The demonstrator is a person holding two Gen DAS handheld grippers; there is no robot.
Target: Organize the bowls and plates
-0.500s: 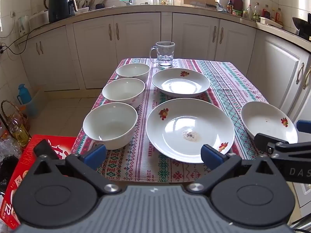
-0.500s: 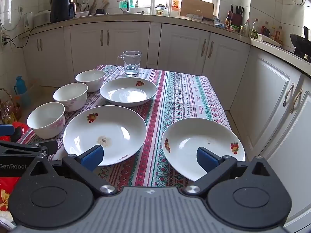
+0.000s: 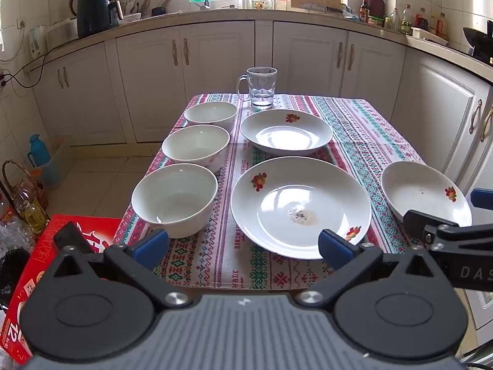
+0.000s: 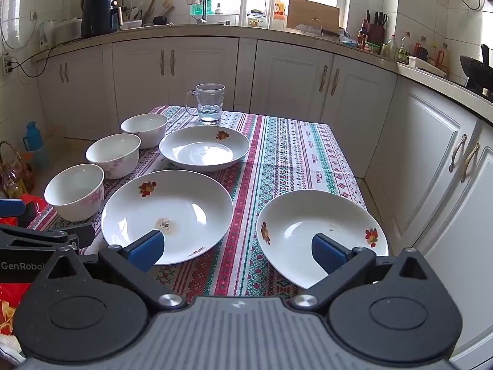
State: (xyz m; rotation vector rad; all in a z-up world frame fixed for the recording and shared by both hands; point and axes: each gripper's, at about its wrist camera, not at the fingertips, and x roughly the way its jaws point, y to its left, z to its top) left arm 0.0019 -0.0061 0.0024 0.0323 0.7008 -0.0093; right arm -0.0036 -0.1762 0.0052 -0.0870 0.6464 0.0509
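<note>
Three white bowls stand in a row along the table's left side: near (image 3: pixel 175 199), middle (image 3: pixel 196 147), far (image 3: pixel 211 116). A large white plate (image 3: pixel 300 206) with a crumb stain lies at the front centre, a second plate (image 3: pixel 286 131) behind it, and a third plate (image 3: pixel 425 192) at the right edge. My left gripper (image 3: pixel 243 246) is open and empty, before the table's near edge. My right gripper (image 4: pixel 237 251) is open and empty, its right finger over the near rim of the right plate (image 4: pixel 320 234). The large plate (image 4: pixel 168 214) lies to its left.
A glass mug (image 3: pixel 260 86) stands at the far end of the patterned tablecloth (image 3: pixel 354 129). A red box (image 3: pixel 27 277) sits on the floor at the left. White cabinets (image 3: pixel 308 58) surround the table. The right gripper's side shows in the left wrist view (image 3: pixel 443 234).
Both grippers have shifted very slightly; the dishes have not moved.
</note>
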